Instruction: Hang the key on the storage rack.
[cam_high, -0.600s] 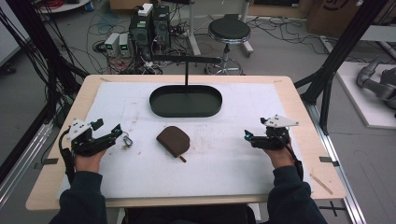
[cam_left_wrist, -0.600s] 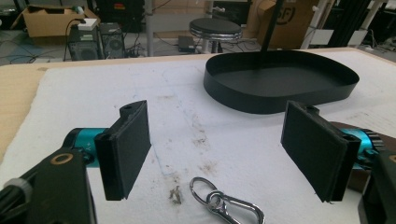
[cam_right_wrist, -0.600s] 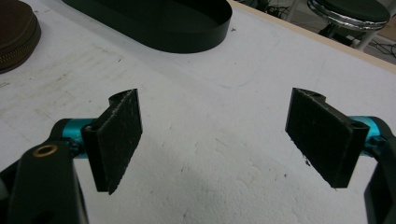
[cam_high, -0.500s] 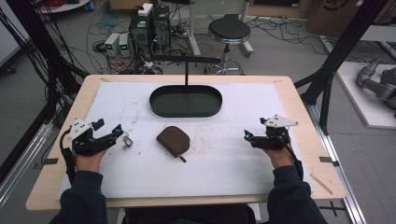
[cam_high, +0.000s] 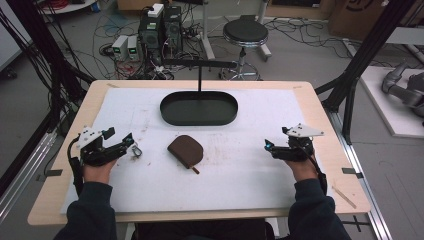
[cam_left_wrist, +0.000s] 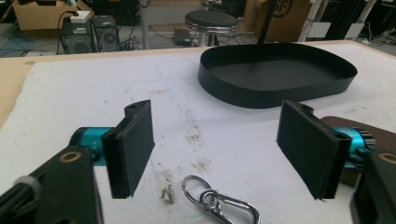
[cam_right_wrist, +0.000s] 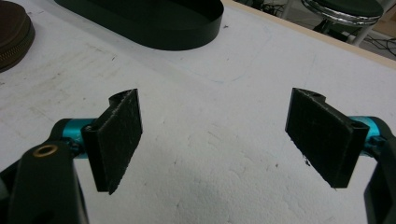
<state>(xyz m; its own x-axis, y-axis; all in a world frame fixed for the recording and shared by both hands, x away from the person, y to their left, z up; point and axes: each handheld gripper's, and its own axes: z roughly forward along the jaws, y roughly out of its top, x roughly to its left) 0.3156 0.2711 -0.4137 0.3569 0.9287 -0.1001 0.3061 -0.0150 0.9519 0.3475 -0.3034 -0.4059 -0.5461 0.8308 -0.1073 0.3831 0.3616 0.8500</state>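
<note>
- Nearest the person, the left claw (cam_high: 129, 145) rests on the white-covered tabletop (cam_high: 240, 190), jaws spread, with a silver key-ring clasp (cam_left_wrist: 219, 201) lying loose between them, not pinched.
- Out right, the right claw (cam_high: 270, 146) gapes wide over bare mat, gripping nothing.
- Mid-table lies the brown zip pouch (cam_high: 185, 150), untouched.
- Beyond it, the black oval tray (cam_high: 199, 108) waits.
- Reads as pre-grasp: next, the left jaws should settle lower and close squarely on that clasp.

A white-covered wooden table (cam_high: 320, 210) carries a black tray (cam_high: 199, 108), brown pouch (cam_high: 185, 150) and carabiner (cam_high: 135, 149).
</note>
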